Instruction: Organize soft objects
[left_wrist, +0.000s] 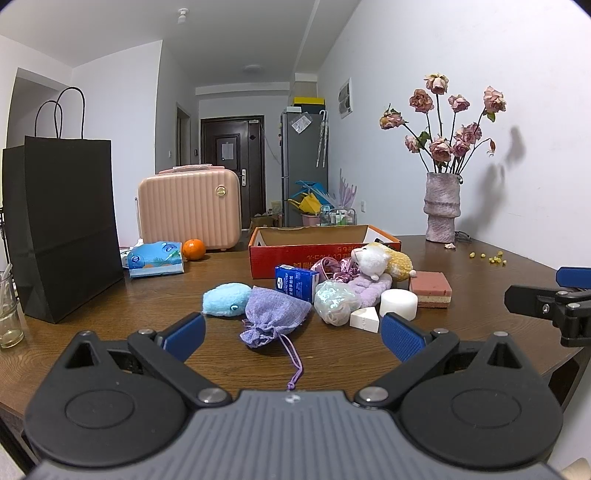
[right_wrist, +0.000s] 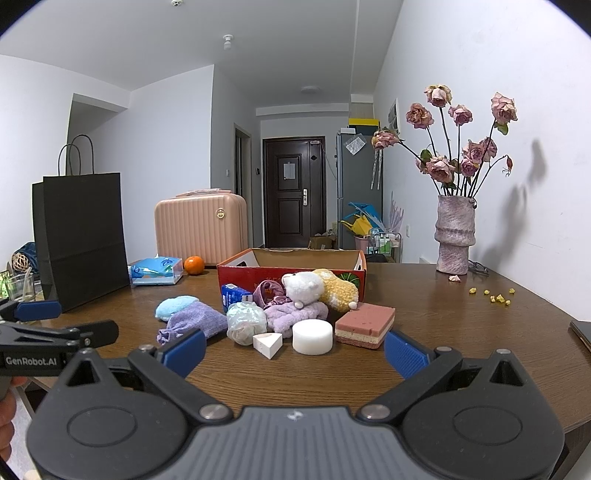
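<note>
A heap of soft things lies on the brown table in front of an open red cardboard box (left_wrist: 325, 254) (right_wrist: 236, 271). A purple drawstring pouch (left_wrist: 275, 314) (right_wrist: 197, 321) and a light blue plush (left_wrist: 225, 299) (right_wrist: 173, 306) are nearest my left gripper (left_wrist: 293, 334), which is open and empty just short of the pouch. A white and yellow plush animal (left_wrist: 380, 258) (right_wrist: 317, 288), a lilac cloth (right_wrist: 295, 315), a mesh sponge ball (left_wrist: 336, 301) (right_wrist: 245, 321), a white round puff (right_wrist: 312, 336), a white wedge (right_wrist: 267, 344) and a pink sponge block (left_wrist: 430, 288) (right_wrist: 365, 325) lie ahead of my right gripper (right_wrist: 295, 352), open and empty.
A black paper bag (left_wrist: 62, 225) stands at the left, a pink case (left_wrist: 188, 210), tissue pack (left_wrist: 155, 258) and orange (left_wrist: 193, 249) behind. A blue carton (left_wrist: 295, 282) sits by the box. A vase of dried roses (left_wrist: 441, 206) stands at the back right, a glass (left_wrist: 9, 314) at the left edge.
</note>
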